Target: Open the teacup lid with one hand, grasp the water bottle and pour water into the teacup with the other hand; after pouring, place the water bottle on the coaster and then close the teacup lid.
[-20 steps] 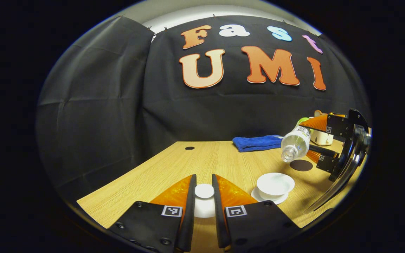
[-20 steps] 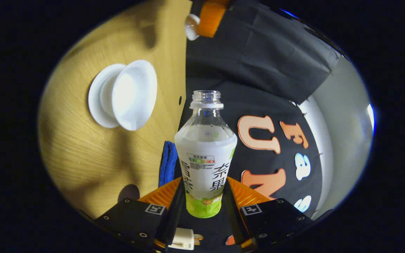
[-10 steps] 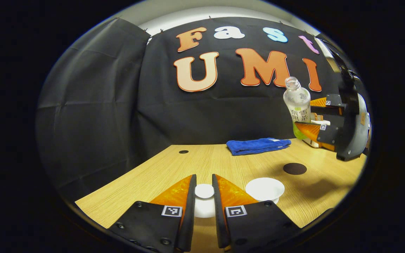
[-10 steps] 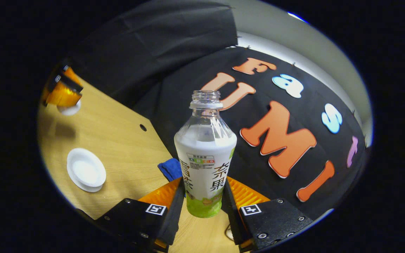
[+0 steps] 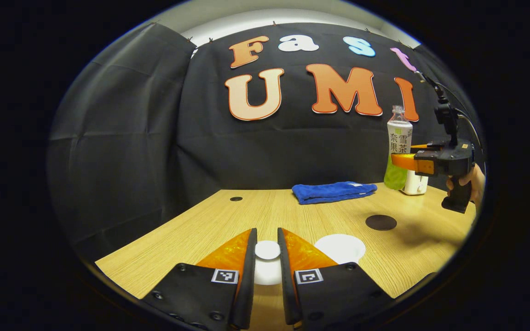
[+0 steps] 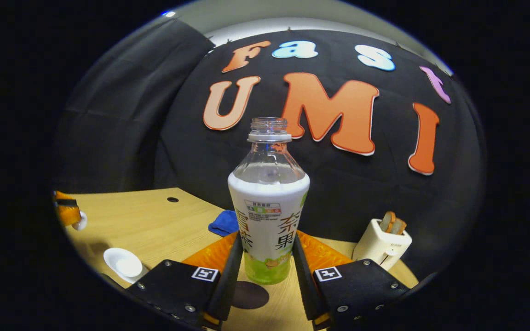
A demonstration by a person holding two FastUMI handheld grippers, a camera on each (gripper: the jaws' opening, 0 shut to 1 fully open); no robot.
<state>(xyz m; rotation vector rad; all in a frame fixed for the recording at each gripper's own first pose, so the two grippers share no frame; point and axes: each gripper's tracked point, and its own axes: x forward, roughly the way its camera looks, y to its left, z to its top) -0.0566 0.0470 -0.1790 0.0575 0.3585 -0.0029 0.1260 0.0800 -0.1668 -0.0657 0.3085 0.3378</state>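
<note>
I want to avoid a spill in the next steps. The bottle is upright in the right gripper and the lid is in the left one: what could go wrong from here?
1. The water bottle has no cap and hangs above the table, so a tilt while lowering could spill.
2. The coaster is small; an off-centre landing could tip the bottle.
3. The left gripper pinches the lid by its small knob; it could slip above the open teacup.

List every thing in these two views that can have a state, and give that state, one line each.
water bottle: uncapped, upright, held off the table
teacup: uncovered
teacup lid: off the cup, clamped
coaster: bare
blue cloth: folded, lying on the table
left gripper: shut on teacup lid
right gripper: shut on water bottle
toaster: bread slices in it
</note>
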